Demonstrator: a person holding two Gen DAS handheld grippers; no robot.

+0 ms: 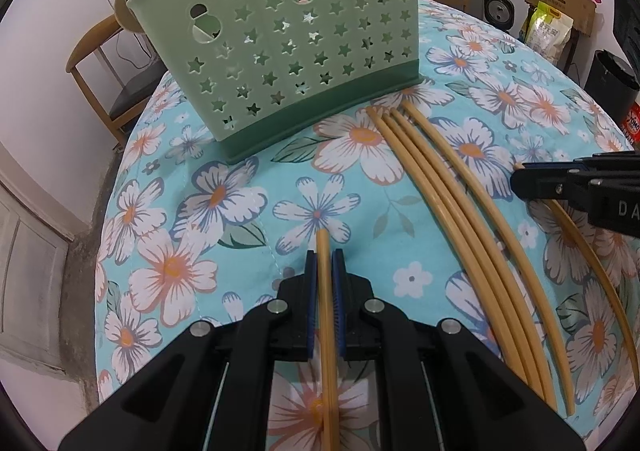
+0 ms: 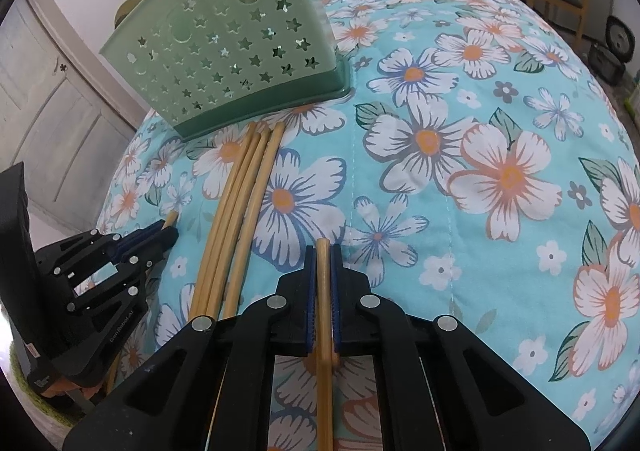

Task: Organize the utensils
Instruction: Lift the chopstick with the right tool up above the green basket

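Note:
A pale green utensil holder (image 1: 280, 43) with star-shaped holes stands at the far side of the floral tablecloth (image 1: 224, 195). Several loose bamboo chopsticks (image 1: 440, 203) lie side by side in front of it, their tips near its base. My left gripper (image 1: 324, 257) is shut on one chopstick (image 1: 322, 247), whose end pokes out just past the blue pads. In the right wrist view, my right gripper (image 2: 323, 251) is shut on another chopstick (image 2: 322, 255). Left of it are the loose chopsticks (image 2: 240, 211), the left gripper (image 2: 170, 233) and the holder (image 2: 224, 51).
The table edge curves down on the left towards a white door (image 1: 28, 251). Wooden chairs (image 1: 100, 63) stand behind the table. Bags and a cardboard box (image 1: 560, 11) sit at the far right, and a dark bin (image 1: 612, 75) stands by the table's right edge.

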